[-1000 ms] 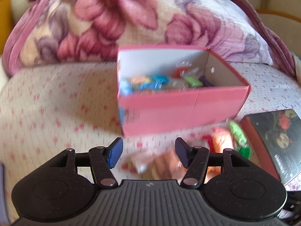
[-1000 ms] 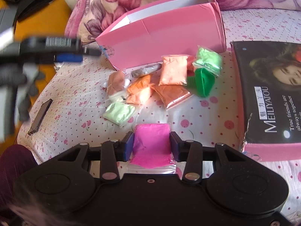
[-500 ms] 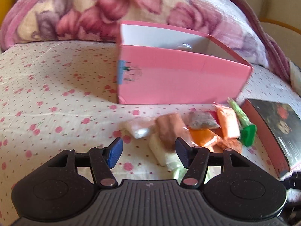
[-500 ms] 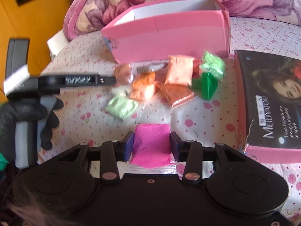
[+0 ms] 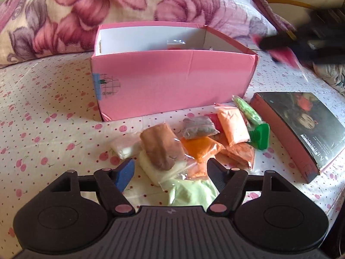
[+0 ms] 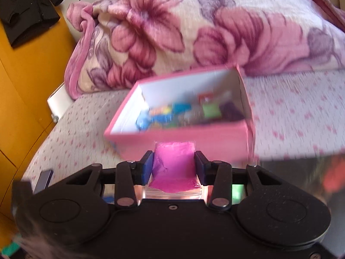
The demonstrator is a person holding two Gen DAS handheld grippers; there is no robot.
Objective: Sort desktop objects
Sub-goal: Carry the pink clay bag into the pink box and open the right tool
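Cherry-print bedsheet point(image 5: 54, 112): left gripper point(image 5: 170, 172) jaws wide, empty; right gripper point(image 6: 174, 165) clamps magenta packet point(image 6: 173, 164); only right view shows pink box point(image 6: 194, 142) contents.

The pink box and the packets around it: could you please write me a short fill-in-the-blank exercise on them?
1. The right hand-held gripper is shut on a ____ packet.
2. The left hand-held gripper is ____ above the pile of packets.
3. The brown packet lies ____ the pink box.
4. The book lies to the ____ of the dark green packet in the left wrist view.

Missing words: magenta; open; outside; right
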